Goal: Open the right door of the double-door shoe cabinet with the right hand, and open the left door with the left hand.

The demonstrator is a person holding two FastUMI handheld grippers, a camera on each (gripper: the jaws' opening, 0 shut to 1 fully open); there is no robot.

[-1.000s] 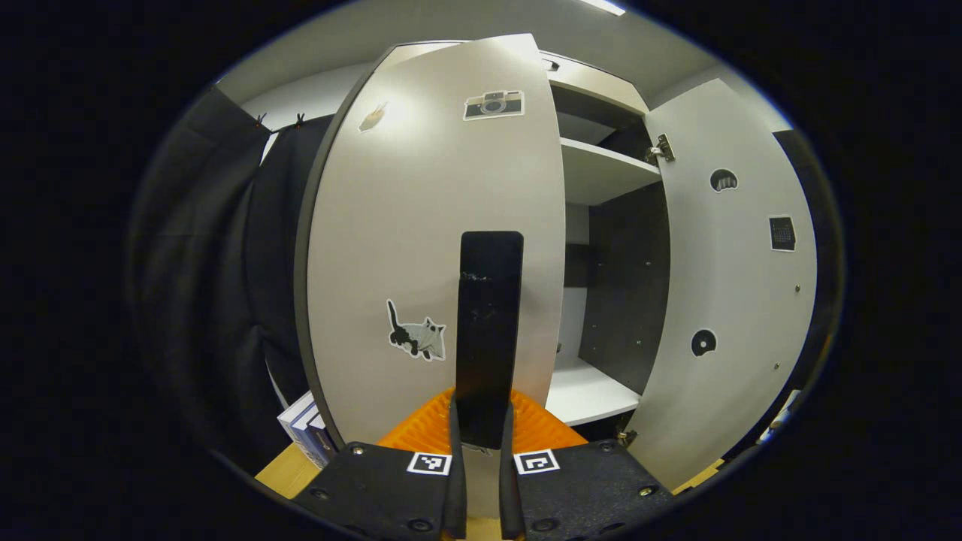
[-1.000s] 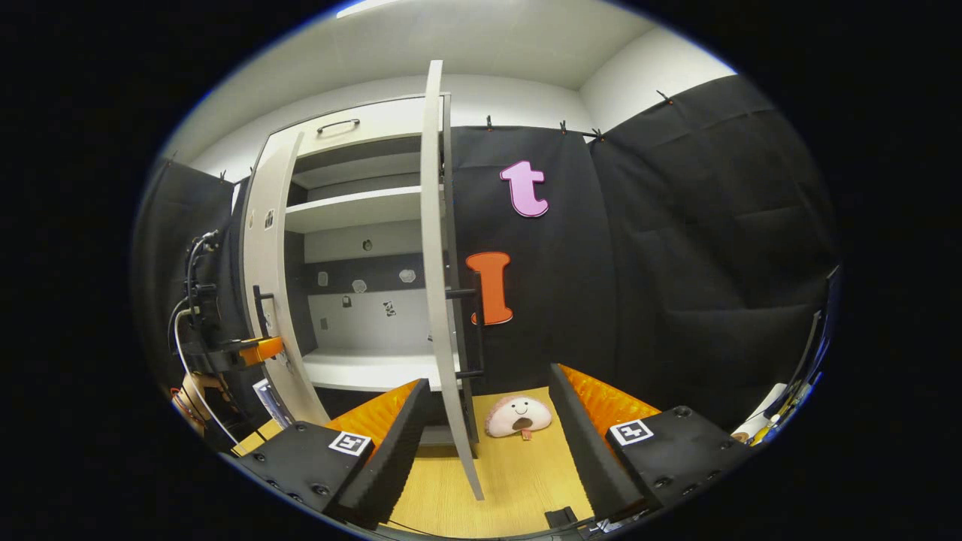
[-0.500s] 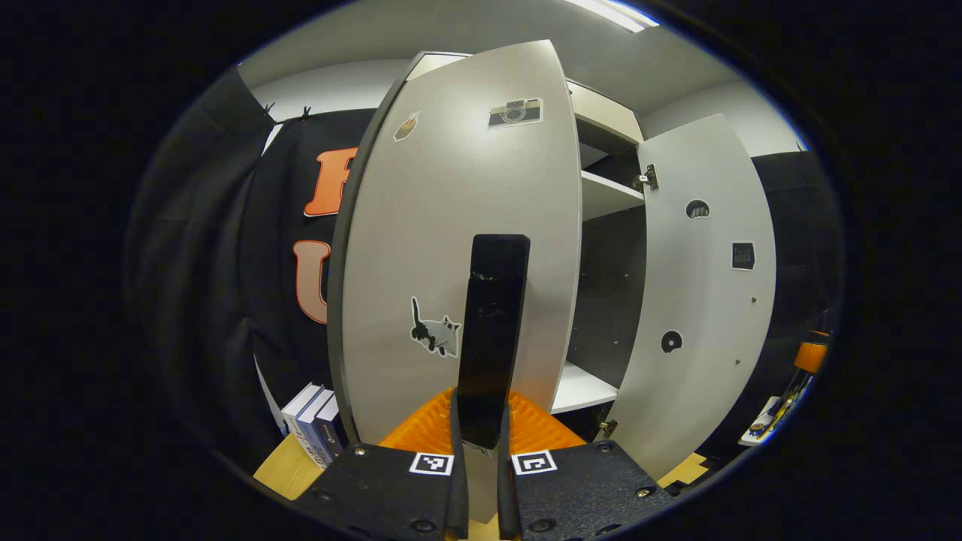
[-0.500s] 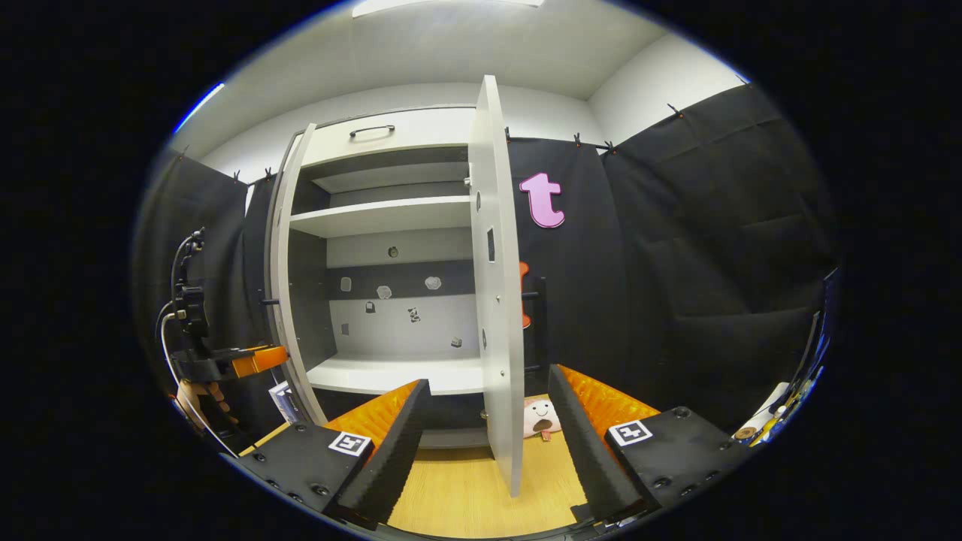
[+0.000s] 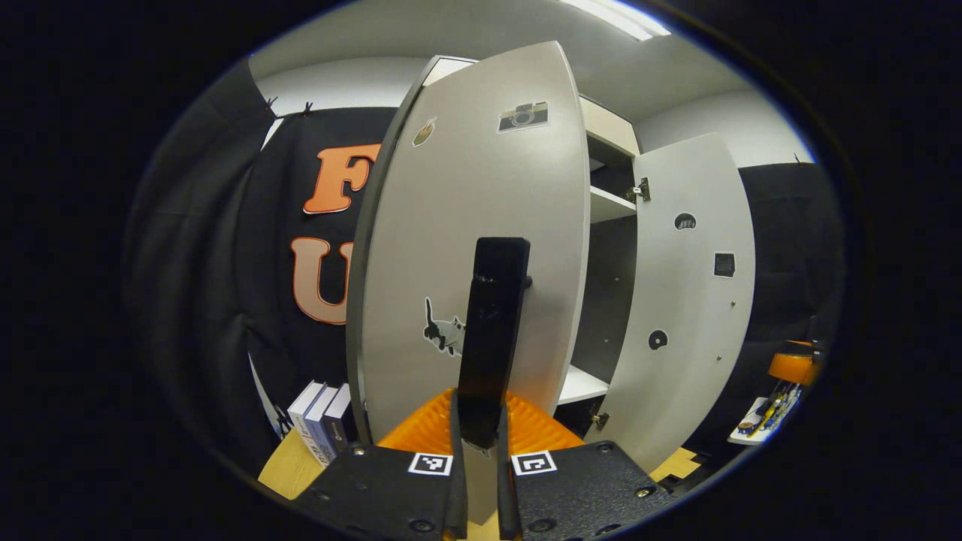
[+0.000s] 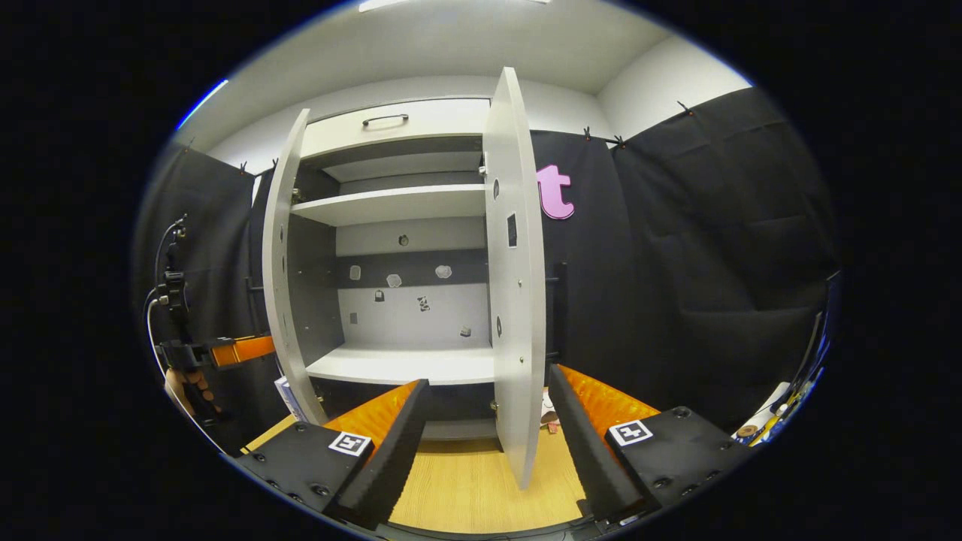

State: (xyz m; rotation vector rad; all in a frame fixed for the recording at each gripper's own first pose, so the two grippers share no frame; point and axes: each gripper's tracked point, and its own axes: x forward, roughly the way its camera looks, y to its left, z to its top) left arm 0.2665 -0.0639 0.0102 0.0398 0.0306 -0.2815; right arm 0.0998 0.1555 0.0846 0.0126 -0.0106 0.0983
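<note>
The white shoe cabinet (image 6: pixel 406 225) stands with both doors swung out and its shelves bare. My left gripper (image 5: pixel 479 451) is shut on the black bar handle (image 5: pixel 492 330) of the left door (image 5: pixel 458 225), whose outer face carries stickers. The right door (image 5: pixel 691 300) shows its inner face beside it. In the right gripper view, the right door (image 6: pixel 515 285) hangs nearly edge-on just ahead of my right gripper (image 6: pixel 485 443), which is open and holds nothing. The left door (image 6: pixel 282 263) is at the left, with the left gripper (image 6: pixel 233 349) and a hand behind it.
Several books (image 5: pixel 319 421) stand on the wooden floor left of the left door. A small plush toy (image 6: pixel 549 417) peeks out behind the right door's lower edge. Wooden floor (image 6: pixel 466 488) lies before the cabinet. Black cloth walls close in on both sides.
The left door has swung further out with my left gripper on its handle. The right door now shows more of its inner face and hides most of the plush toy.
</note>
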